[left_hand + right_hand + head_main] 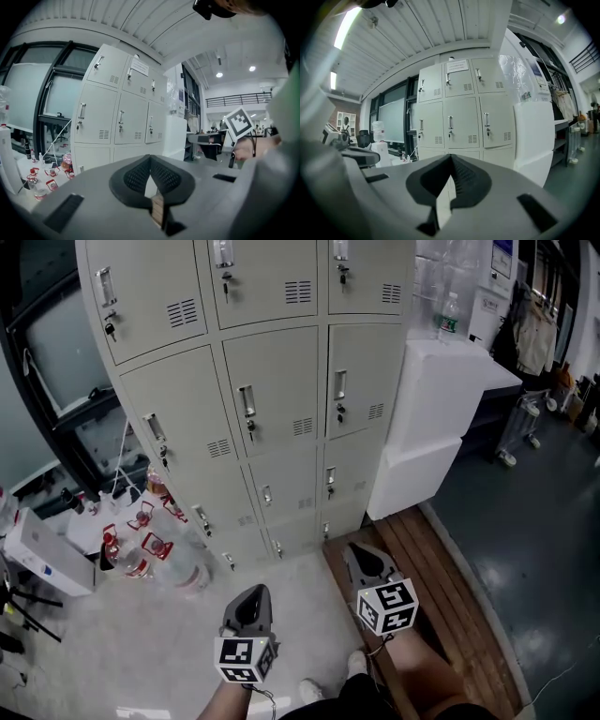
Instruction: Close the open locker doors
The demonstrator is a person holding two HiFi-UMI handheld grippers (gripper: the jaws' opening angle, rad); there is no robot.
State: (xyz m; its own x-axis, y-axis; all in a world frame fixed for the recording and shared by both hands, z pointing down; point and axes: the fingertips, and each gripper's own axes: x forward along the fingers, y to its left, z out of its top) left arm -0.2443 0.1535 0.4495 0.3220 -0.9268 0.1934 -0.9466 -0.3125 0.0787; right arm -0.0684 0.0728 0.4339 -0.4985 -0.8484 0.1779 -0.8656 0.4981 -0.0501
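The beige locker bank (272, 381) stands ahead, three columns wide, and every door I can see lies flush with its frame. It also fills the left gripper view (119, 122) and the right gripper view (461, 122). My left gripper (250, 601) hangs low over the floor, well short of the lockers, with its jaws (150, 157) shut and nothing between them. My right gripper (363, 557) is beside it, a little closer to the bottom right doors. Its jaws (451, 156) are shut and empty too.
A stack of white boxes (431, 427) stands against the lockers' right side with a water bottle (449, 315) on top. Wooden planks (450, 596) lie on the floor at the right. Red-capped bottles (141, 549) and a white box (42, 554) sit at the lower left.
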